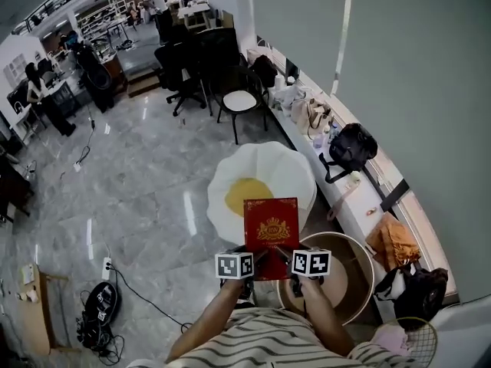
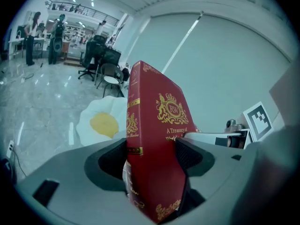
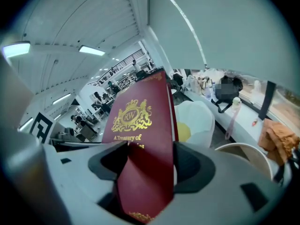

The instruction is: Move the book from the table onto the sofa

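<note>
- Head view: a person in a striped shirt (image 1: 284, 343) holds a hardback book (image 1: 271, 232) up in front of the body, a gripper on each lower corner.
- The book is a dark red rectangle with a smooth cover, a gold crest and gold lettering. The left gripper view shows its spine (image 2: 133, 139) banded in gold.
- The left gripper (image 1: 252, 271) clamps the book's lower left corner at about 7 o'clock. In its own view the dark ribbed pads (image 2: 187, 156) press on both sides of the volume.
- The right gripper (image 1: 290, 271) clamps the lower right corner at about 5 o'clock. In its own view the cover (image 3: 143, 139) stands upright between the jaws, which are set wide on it.
- Each gripper carries a white cube (image 1: 234, 265) printed with black square markers.
- At 12 o'clock, behind the book, a soft seat (image 1: 261, 176) shaped like a fried egg lies on the glossy marbled floor (image 1: 146, 198): wavy white edge, yellow centre. The book's top edge overlaps it in the head view.
- At 4 o'clock from the book stands a round table (image 1: 354, 261), tan with a pale raised rim.
- A long white counter (image 1: 360, 213) runs up toward 1 o'clock. On it sit a closed black bag (image 1: 351, 148), contents unseen, and crumpled orange cloth (image 1: 391, 240).
</note>
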